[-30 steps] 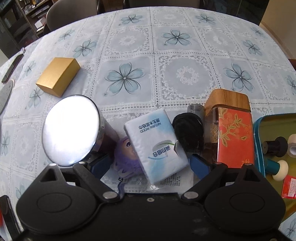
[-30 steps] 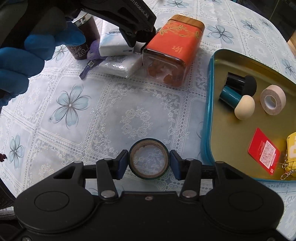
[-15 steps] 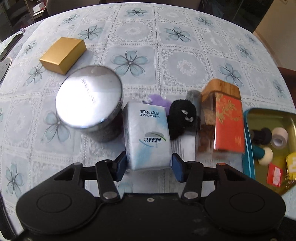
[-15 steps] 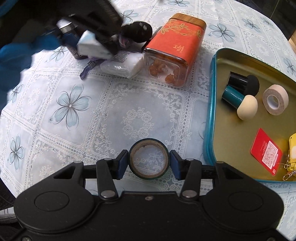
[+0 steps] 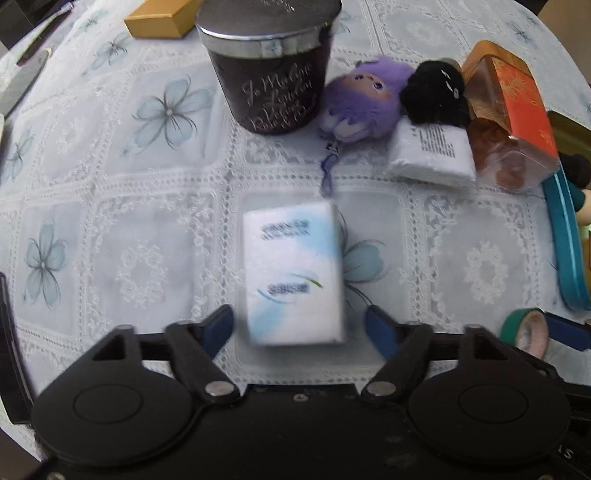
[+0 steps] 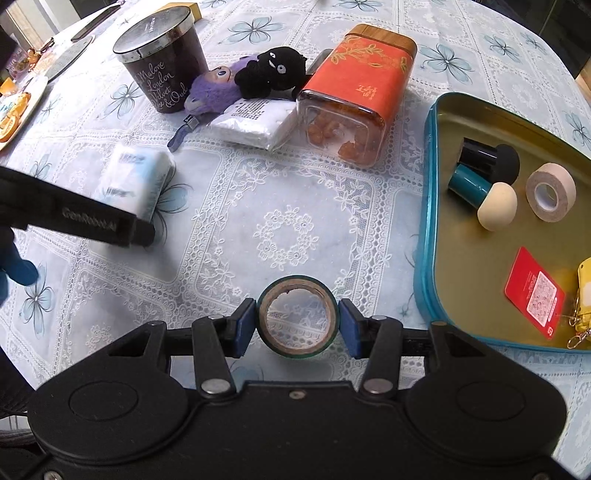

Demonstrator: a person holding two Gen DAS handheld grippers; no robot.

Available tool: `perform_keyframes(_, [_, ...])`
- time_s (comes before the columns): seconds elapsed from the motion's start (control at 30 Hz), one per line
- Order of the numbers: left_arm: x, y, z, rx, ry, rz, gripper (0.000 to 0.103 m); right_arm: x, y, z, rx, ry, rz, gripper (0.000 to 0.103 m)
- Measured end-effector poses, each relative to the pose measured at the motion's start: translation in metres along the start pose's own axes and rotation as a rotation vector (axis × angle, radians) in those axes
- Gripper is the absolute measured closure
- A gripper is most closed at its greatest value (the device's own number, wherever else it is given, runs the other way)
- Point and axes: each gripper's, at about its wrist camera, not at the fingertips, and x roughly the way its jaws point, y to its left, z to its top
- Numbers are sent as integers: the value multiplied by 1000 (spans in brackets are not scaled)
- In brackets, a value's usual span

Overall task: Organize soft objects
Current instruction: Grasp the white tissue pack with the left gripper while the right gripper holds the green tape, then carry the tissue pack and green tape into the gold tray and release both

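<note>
A white and blue tissue pack (image 5: 293, 273) lies on the tablecloth between the spread fingers of my left gripper (image 5: 299, 325), with gaps on both sides; it also shows in the right wrist view (image 6: 135, 181). A purple plush doll (image 5: 360, 101), a black plush doll (image 5: 436, 92) and a second white tissue pack (image 5: 430, 155) lie together beyond it. My right gripper (image 6: 297, 323) is shut on a green tape roll (image 6: 297, 317), held above the table near the teal tin tray (image 6: 424, 236).
A dark candle jar (image 5: 271, 70) stands left of the plush dolls. An orange snack jar (image 6: 360, 88) lies on its side to their right. The tray holds makeup sponges (image 6: 495, 201), a beige tape roll (image 6: 550, 192) and a red card (image 6: 535, 293). A gold box (image 5: 159, 22) sits far back.
My left gripper carried the tissue pack back toward the near side of the table, then opened and let it go. My right gripper stayed still with the tape roll.
</note>
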Motion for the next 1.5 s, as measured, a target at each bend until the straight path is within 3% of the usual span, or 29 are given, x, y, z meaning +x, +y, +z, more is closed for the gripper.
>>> perform_keyframes(0.13, [4,3,5,-15,-21,10,16,-3,1,-2,15,-4,-1,55])
perform_keyframes(0.23, [7,5,9,-44,-20,2,30,-8,-1,-2,17,-14,-1,55])
perform_keyframes(0.3, [2,5,8,-30,-46,-9,56,-12,-2,-1,15,-26,-4,55])
perform_keyframes(0.43, [-2,3,11,-56,-23,-25,56,-22,-9,1,28,-50,8,55])
perform_keyframes(0.63, [-31,-21,8,-49,-57,-13,56,-42,-32,5,57,-101,27,55])
perform_keyframes(0.87, [-67,-96,20,16,-110,23,56,-79,-81,9,123,-199,29,55])
perform_keyframes(1.17, [-79,-204,31,87,-134,-12,55,-102,-169,13,283,-236,-77,55])
perform_keyframes(1.5, [-67,-264,31,74,-80,-36,55,-109,-229,16,329,-260,-118,55])
